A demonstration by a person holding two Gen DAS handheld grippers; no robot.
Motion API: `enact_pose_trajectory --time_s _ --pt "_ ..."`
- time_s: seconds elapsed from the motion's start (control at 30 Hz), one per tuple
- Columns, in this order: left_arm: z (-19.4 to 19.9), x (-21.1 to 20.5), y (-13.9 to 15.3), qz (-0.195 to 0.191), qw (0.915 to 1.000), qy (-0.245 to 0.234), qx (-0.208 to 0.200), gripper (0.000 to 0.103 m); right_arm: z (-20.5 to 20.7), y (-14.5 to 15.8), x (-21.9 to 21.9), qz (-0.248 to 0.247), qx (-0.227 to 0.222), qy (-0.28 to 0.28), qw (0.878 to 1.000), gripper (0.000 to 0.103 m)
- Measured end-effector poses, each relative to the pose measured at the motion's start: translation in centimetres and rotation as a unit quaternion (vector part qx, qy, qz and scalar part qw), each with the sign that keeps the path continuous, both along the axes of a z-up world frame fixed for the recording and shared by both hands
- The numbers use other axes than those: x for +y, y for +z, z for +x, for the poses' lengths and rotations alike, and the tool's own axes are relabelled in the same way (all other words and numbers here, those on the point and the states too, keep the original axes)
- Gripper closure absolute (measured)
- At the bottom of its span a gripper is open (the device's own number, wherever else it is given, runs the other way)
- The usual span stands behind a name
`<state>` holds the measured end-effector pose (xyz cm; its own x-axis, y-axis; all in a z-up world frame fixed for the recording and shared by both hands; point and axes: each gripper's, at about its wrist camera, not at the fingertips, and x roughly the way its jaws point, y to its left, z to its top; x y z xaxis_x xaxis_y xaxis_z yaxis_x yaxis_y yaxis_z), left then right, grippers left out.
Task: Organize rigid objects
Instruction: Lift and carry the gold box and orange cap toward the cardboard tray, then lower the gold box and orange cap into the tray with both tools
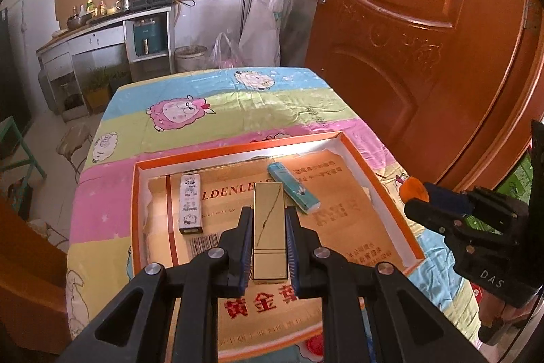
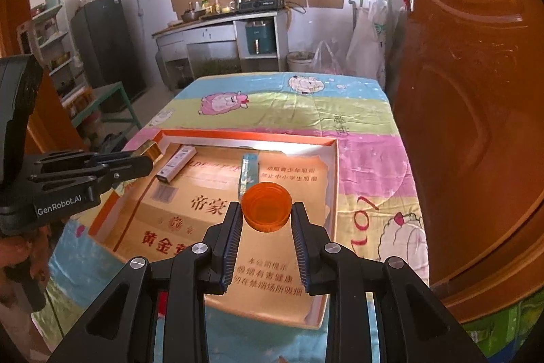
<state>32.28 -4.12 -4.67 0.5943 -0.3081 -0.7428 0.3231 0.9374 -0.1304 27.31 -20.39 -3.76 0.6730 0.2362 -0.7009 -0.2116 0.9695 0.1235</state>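
On left gripper (image 2: 149, 155), "GenRobot.AI" lettering (image 2: 58, 201).

One orange-rimmed tray (image 1: 380, 172) sits on the surface, and two things lie in it: one white printed box (image 1: 190, 204) and one light blue lighter (image 1: 293, 187). Two things are held above it: one gold rectangular case (image 1: 268, 230) and one orange cap (image 2: 266, 206). Two tools show, one left tool (image 1: 268, 247) and one right tool (image 2: 267, 227).
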Motion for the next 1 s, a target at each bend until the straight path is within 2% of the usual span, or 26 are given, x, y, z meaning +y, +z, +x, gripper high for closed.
enact_pose_trajectory --time_s 0.53,1.0 --pt "5.9 -0.6 -2.7 0.018 0.9992 0.008 0.035 0.085 7.7 -3.1 -0.2 -0.012 0.051 0.023 0.998 0.073" --pt "8.9 -1.1 -5.8 0.034 0.9971 0.004 0.068 0.085 11.5 -5.2 0.3 -0.005 0.081 0.028 0.996 0.073"
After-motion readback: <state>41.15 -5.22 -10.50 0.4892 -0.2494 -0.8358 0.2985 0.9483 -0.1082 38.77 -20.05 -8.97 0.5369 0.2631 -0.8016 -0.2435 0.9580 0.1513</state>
